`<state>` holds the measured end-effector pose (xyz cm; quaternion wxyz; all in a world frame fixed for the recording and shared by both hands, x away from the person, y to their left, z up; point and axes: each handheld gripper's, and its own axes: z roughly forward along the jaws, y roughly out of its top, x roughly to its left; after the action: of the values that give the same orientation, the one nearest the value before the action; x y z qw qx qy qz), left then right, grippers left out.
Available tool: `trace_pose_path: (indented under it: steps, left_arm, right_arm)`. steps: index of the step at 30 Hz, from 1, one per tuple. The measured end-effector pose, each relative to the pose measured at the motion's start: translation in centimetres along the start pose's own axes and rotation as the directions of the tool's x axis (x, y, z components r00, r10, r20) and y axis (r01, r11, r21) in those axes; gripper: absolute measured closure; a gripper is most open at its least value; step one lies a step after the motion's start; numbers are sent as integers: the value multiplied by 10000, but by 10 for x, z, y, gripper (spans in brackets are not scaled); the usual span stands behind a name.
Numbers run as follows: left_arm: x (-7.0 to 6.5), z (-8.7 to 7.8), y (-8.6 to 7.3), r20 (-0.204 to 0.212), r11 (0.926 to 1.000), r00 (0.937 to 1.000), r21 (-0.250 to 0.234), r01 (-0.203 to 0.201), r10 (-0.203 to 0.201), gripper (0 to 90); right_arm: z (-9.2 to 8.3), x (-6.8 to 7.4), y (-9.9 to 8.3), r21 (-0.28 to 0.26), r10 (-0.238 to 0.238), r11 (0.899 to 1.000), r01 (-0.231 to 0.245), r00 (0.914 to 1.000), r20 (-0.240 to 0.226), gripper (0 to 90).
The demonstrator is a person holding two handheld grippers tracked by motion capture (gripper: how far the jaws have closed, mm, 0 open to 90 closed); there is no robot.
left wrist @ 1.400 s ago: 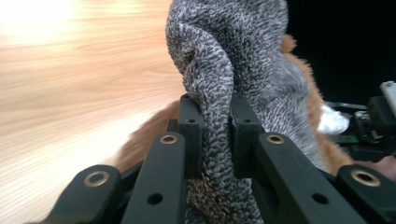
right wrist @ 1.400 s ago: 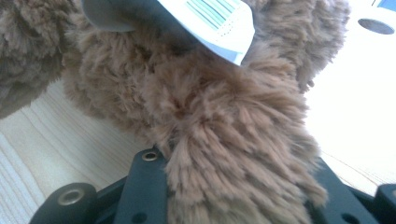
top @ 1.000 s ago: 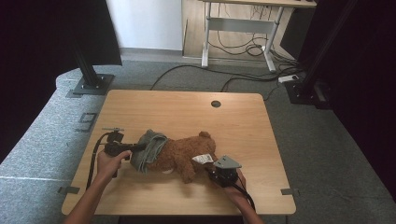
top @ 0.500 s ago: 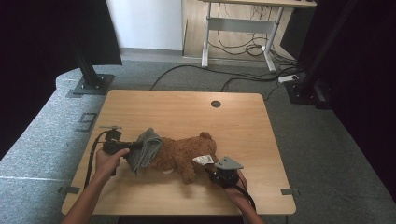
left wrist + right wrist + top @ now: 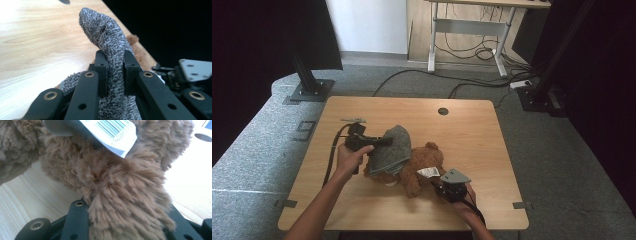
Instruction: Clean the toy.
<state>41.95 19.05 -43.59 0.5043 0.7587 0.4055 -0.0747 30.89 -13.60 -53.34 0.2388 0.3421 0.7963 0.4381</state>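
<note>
**A:** Start from the high view. What's on the table?

**B:** A brown teddy bear (image 5: pixel 424 167) lies near the front middle of the wooden table (image 5: pixel 462 127). A grey knitted garment (image 5: pixel 392 150) covers its left part and stands up in a hump. A white paper tag (image 5: pixel 428 172) sits on the bear's fur near the right side.

**A:** And the tools?

**B:** The left gripper (image 5: pixel 379 141) is at the garment's left edge, lifted above the tabletop, with the person's left hand (image 5: pixel 349 157) around its body and a black cable looping off to the left. The right gripper (image 5: pixel 439 182) sits low at the bear's right end, just beside the tag, its grey three-cornered plate on top.

**A:** Left gripper view: is it clenched?

**B:** Yes. Both black jaws are pinched tight on a fold of the grey knitted garment (image 5: pixel 112 65), which rises between them to a rounded peak. A tuft of the bear's brown fur (image 5: pixel 132 40) shows behind it, the table (image 5: pixel 37 45) lies to the left, and the right gripper's plate is off to the right.

**A:** Right gripper view?

**B:** A furry limb of the teddy bear (image 5: pixel 120 200) runs down between the jaws, which sit against it on either side, so the limb is grasped. The tag (image 5: pixel 110 132), printed with a barcode, hangs just above. Pale tabletop (image 5: pixel 27 192) shows at lower left.
</note>
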Motion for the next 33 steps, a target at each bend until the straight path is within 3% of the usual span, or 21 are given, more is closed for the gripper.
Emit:
trace_pose_path:
  steps: [3,11,18,22,26,30,33]
  left_arm:
    - [-3,13,0,-102,9997,9999,241,-78,81,769]
    - [-18,30,2,173,9986,9994,442,-302,295,769]
    - [-43,57,9,787,9950,9944,656,-753,701,769]
    - [-66,76,14,994,9860,9870,966,-1358,1262,767]
    - [-84,103,16,1183,9751,9809,1414,-1706,1544,767]
    - [-93,130,12,869,9601,9794,1994,-1963,1822,766]
    - [-91,140,11,543,9574,9822,2195,-1875,1799,766]
  right_arm:
    - [-1,1,0,3,-52,10000,52,10000,-2,636]
    - [0,1,0,9,-43,10000,43,10000,7,635]
    - [1,2,0,-6,-20,10000,20,10000,4,634]
    - [2,2,0,-31,-19,10000,19,10000,-11,634]
    - [2,4,1,-66,-51,10000,50,9999,-96,633]
    - [2,7,1,-38,-174,9998,174,9998,-134,632]
    - [2,6,0,-32,-213,9998,213,9997,-144,632]
